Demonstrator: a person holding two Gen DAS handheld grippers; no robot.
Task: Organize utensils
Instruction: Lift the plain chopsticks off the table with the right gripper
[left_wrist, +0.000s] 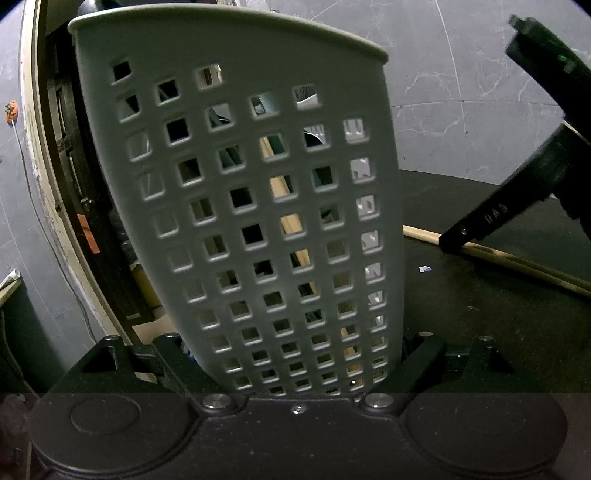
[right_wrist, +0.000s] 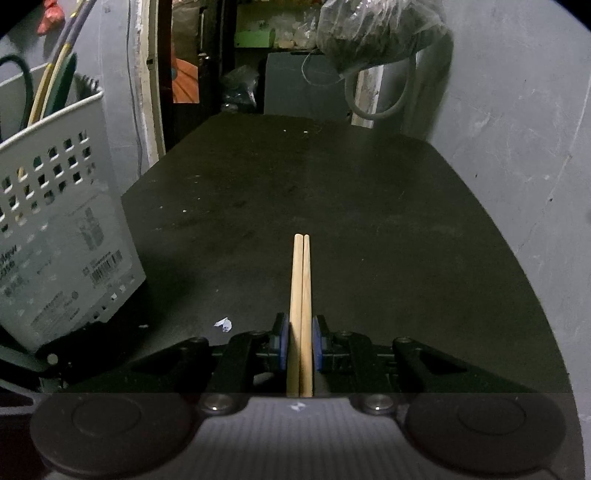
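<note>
My left gripper (left_wrist: 299, 354) is shut on a grey perforated utensil basket (left_wrist: 240, 184), which fills the left wrist view and leans over. The same basket (right_wrist: 55, 240) shows at the left of the right wrist view, with several handles sticking out of its top. A pair of wooden chopsticks (right_wrist: 301, 288) lies side by side on the black table (right_wrist: 369, 221), pointing away between the blue pads of my right gripper (right_wrist: 299, 332). A thin dark gap shows beside the left pad, so the pads do not press. One right finger (left_wrist: 480, 221) stands over the chopsticks (left_wrist: 517, 260).
A small white scrap (right_wrist: 223, 325) lies on the table between basket and chopsticks. Grey marbled walls stand behind and to the right. A dark plastic bag (right_wrist: 369, 33) hangs at the back, and a doorway with clutter (right_wrist: 207, 74) opens at the back left.
</note>
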